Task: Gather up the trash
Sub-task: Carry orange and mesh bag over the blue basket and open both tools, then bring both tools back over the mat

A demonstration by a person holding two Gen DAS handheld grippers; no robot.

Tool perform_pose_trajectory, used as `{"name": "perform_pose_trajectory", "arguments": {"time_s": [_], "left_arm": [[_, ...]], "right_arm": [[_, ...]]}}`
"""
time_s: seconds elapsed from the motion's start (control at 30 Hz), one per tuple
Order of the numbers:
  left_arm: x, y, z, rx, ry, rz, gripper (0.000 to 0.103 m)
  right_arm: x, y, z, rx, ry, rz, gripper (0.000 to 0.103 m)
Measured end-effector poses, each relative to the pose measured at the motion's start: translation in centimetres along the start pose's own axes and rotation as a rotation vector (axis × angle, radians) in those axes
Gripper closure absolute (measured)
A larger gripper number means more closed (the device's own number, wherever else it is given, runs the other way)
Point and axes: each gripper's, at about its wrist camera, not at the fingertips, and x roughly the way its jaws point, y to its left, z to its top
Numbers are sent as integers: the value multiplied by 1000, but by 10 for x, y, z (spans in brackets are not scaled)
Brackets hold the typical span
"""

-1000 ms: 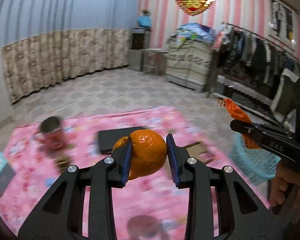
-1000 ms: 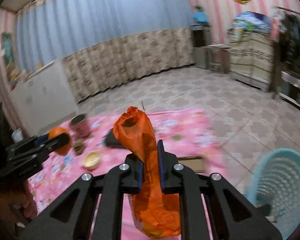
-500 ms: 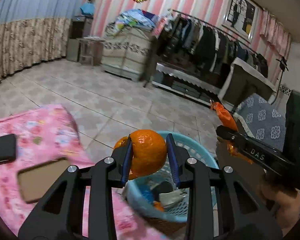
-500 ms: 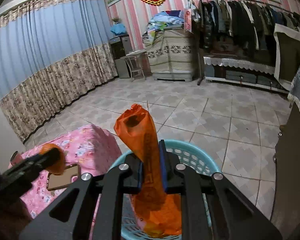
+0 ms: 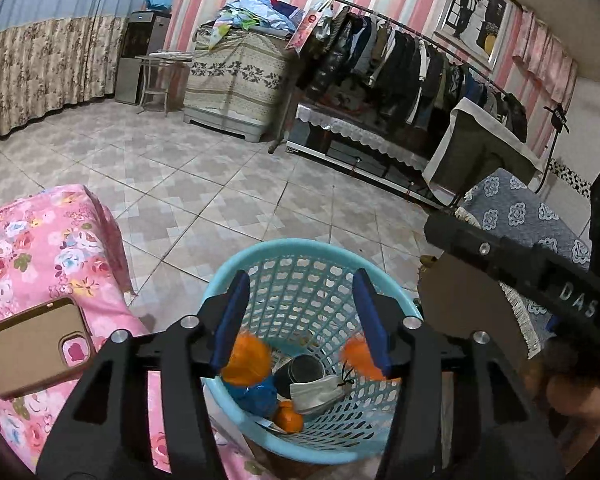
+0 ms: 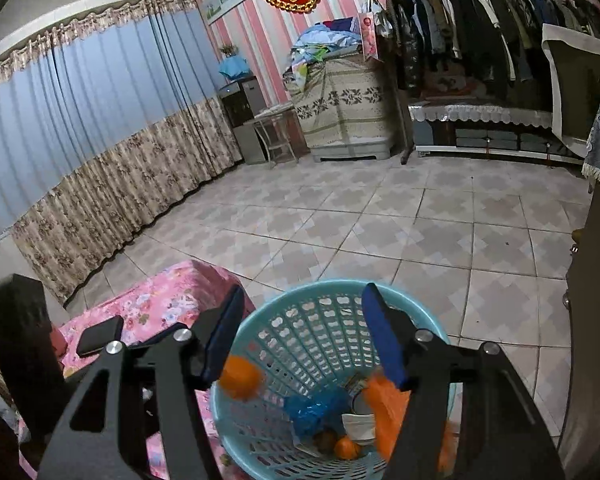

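Observation:
A light blue mesh basket point(image 5: 300, 252) stands on the floor beside the pink table; it also shows in the right wrist view point(image 6: 332, 292). My left gripper point(image 5: 300, 320) is open above it, and the orange point(image 5: 246, 358) is blurred in mid-fall inside the rim. My right gripper point(image 6: 304, 336) is open above the basket too, and the orange plastic bag point(image 6: 388, 408) is dropping in at the right. The orange shows there as well point(image 6: 240, 378). Inside lie a blue bag point(image 5: 260, 394), a can point(image 5: 306, 368), a white mask point(image 5: 320, 392) and a small orange piece point(image 5: 290, 420).
The pink floral table point(image 5: 40, 248) is at the left with a brown phone case point(image 5: 36, 344) on it; a black phone point(image 6: 100, 334) lies on it in the right wrist view. A tiled floor point(image 5: 220, 184), clothes rack point(image 5: 400, 64) and a blue-covered cabinet point(image 5: 520, 216) surround the basket.
Both grippers swung from the table to above the basket and opened. The orange and the orange bag left the jaws and are falling into the basket.

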Motion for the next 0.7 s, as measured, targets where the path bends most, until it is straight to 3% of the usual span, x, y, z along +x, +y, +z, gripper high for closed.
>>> {"name": "perform_pose_trajectory", "arguments": {"time_s": [0.2,0.4,0.57,0.7], "left_arm": [[-12,0,0,18,-10,21,49],[-44,32,1,-2,-26,121,49],[-97,69,-1,20,-56,227,49],[-161,116,-12,2,-86,345,38]], "right_arm": [[-1,2,1,-1,-10,7,42],[-3,19,1,-35,-16,26,42],[-4,51,2,-91,-23,65,42],[2,103,-7,-177,-13,139,42]]}}
